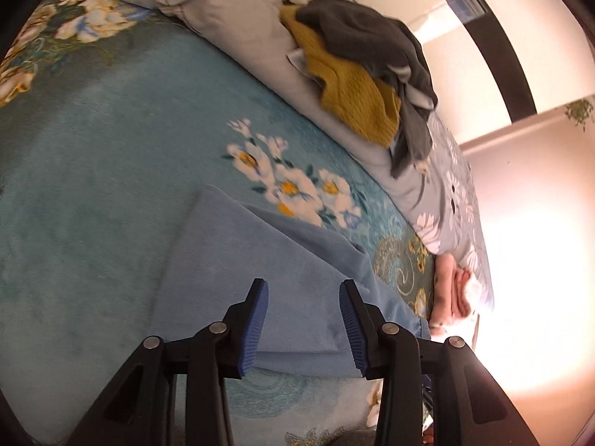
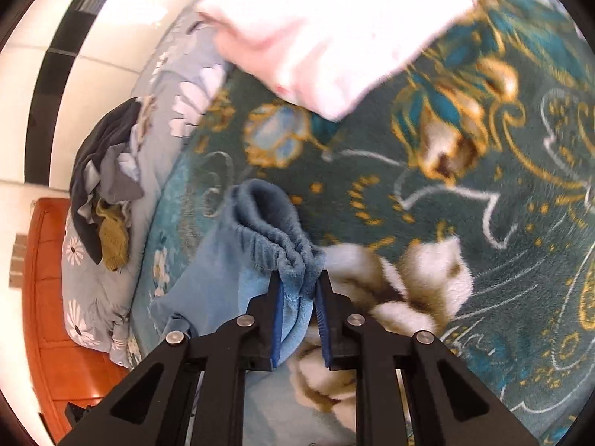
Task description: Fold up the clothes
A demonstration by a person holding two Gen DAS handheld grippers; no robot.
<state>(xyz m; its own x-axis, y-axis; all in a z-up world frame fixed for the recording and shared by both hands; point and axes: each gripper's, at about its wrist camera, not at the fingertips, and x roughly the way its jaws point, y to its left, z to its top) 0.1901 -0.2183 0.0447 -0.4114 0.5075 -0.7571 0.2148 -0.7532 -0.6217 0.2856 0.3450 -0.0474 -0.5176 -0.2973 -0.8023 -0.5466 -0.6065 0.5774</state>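
Note:
A light blue fleece garment (image 1: 260, 260) lies partly folded on the teal floral blanket (image 1: 93, 148). My left gripper (image 1: 303, 290) is open just above the garment, with its fingers either side of a flat stretch of the cloth and nothing held. In the right wrist view my right gripper (image 2: 300, 275) is shut on the garment's gathered elastic waistband (image 2: 275, 234). It holds the band bunched and lifted off the blanket (image 2: 483, 260). The rest of the garment (image 2: 223, 278) trails down to the left.
A heap of dark grey (image 1: 372, 41) and mustard knit clothes (image 1: 353, 89) sits on a grey floral duvet (image 1: 223, 11). It also shows in the right wrist view (image 2: 104, 200). A folded pink-white cloth (image 2: 334, 29) lies ahead of my right gripper. An orange headboard (image 2: 55, 278) is at the left.

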